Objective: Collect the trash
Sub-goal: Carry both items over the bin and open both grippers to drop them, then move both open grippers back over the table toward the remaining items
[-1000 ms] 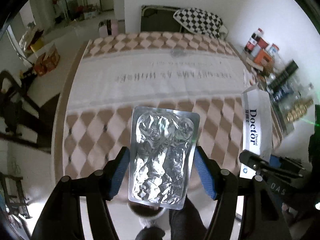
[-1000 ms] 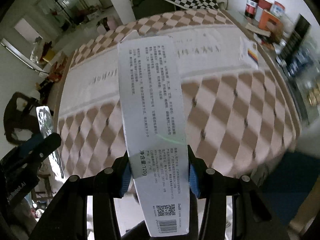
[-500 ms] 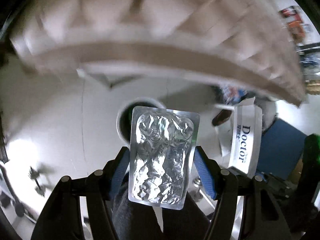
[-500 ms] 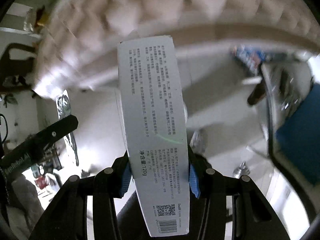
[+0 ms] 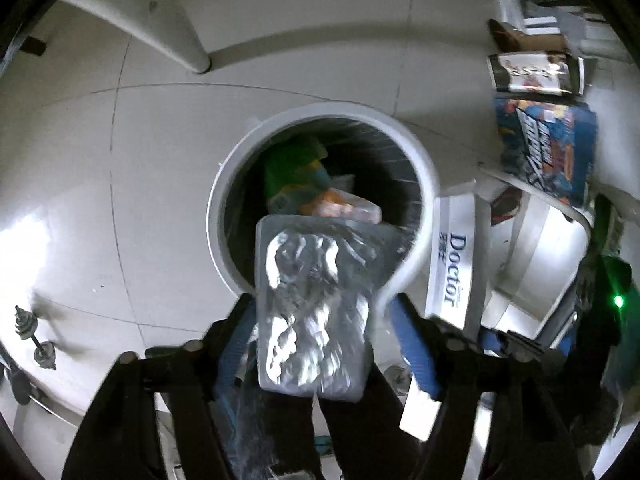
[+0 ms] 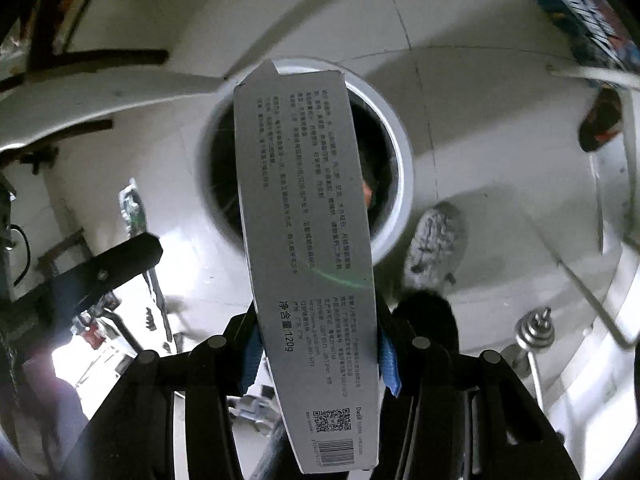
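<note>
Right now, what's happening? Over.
Left hand-held gripper open around crinkled foil blister pack. Right hand-held gripper shut on long grey carton. Round white bin below, unobstructed.

My left claw [image 5: 320,344] points down over the white trash bin [image 5: 420,184], its blue pads spread wider than the foil blister pack [image 5: 316,304] between them. My right claw [image 6: 316,348] also points down at the bin, pads pressed on both edges of the toothpaste box [image 6: 308,216].

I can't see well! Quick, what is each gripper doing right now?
Left gripper: jaws apart, foil pack between them above the bin; can't tell if gripped.
Right gripper: shut on the box.
</note>
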